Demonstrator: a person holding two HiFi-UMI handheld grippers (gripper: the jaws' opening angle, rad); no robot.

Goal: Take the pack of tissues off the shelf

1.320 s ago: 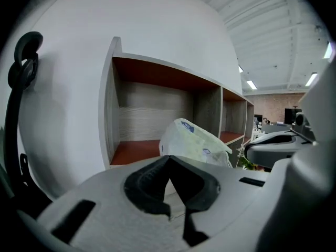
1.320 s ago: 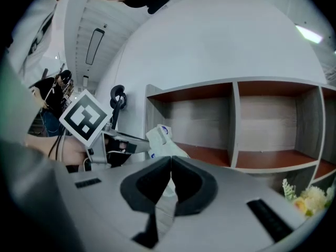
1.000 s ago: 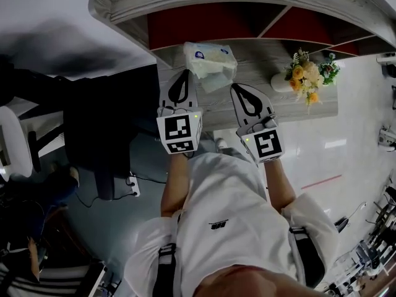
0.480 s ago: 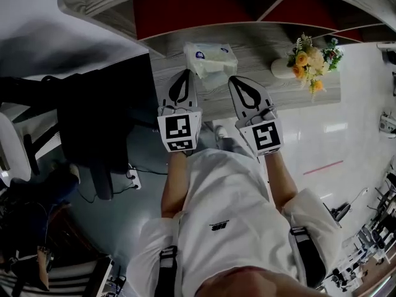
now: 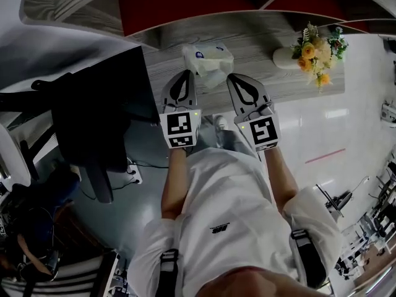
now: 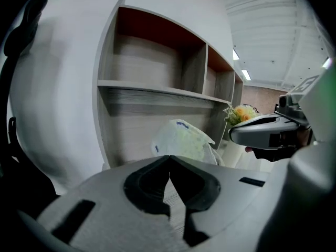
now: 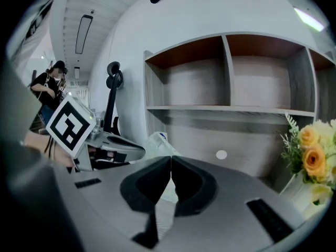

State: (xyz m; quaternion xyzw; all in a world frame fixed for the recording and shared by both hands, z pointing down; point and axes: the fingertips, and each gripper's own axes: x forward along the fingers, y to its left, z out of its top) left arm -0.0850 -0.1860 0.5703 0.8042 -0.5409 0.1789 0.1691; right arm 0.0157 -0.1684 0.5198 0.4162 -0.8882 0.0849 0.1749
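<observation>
The shelf [image 5: 272,39] is a pale wood-grain unit with red-brown backs in its upper compartments. Its lowest board carries everything that matters here. The left tool [image 5: 183,75] and right tool [image 5: 232,78] are held side by side before that board, each clenched on nothing, its jaw tips pressed together. The pack of tissues [image 5: 207,59] sits on the board towards its left end, just beyond and between the two tool tips, apart from both. A vase of flowers [image 5: 315,48] stands well to its right.

The pack looks light and soft: a thin, crinkled plastic wrap, probably slippery, that should dent under a pinch rather than break. A hold across its middle or on a gathered end of the wrap seems safest, with the jaws first spread wide.

The head view alone shows both tools and the pack's place on the board together. The left gripper view shows the pack [image 6: 184,139] rising just past the meeting jaws, and the right tool [image 6: 268,133] beside it. The right gripper view shows only a sliver of the pack [image 7: 157,142], plus a small round white spot [image 7: 221,154] on the shelf back.
</observation>
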